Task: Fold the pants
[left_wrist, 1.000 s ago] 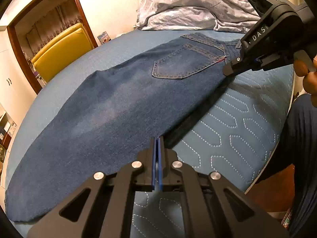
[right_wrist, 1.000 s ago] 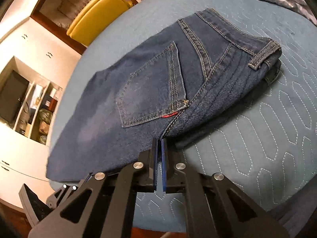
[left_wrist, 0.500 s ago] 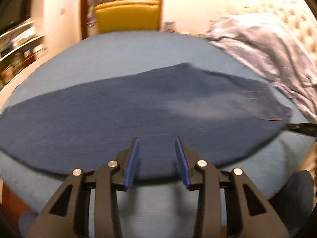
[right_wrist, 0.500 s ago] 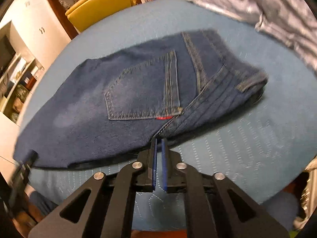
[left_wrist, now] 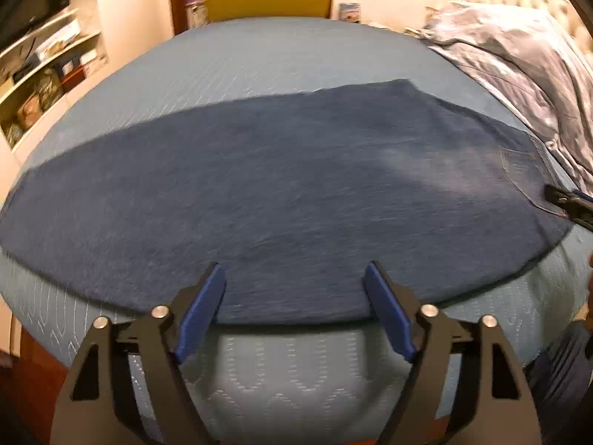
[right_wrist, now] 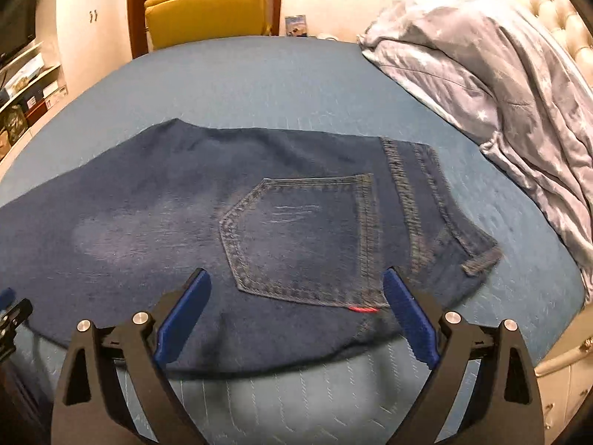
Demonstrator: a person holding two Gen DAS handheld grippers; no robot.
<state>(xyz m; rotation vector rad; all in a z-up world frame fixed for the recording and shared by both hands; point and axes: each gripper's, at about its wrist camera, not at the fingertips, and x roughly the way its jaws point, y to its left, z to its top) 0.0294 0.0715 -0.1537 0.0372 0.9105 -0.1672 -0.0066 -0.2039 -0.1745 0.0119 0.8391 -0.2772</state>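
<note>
The left tongs (left_wrist: 294, 304) and the right tongs (right_wrist: 294, 309) are both opening wide, with nothing pinched between them. The pants (right_wrist: 229, 230) lie flat on the bed (right_wrist: 259, 81), folded leg on leg, their near edge at 12 o'clock just past the tips, the waist toward 3 o'clock. To fold well, I think each should bite both layers at the edge together.
</note>
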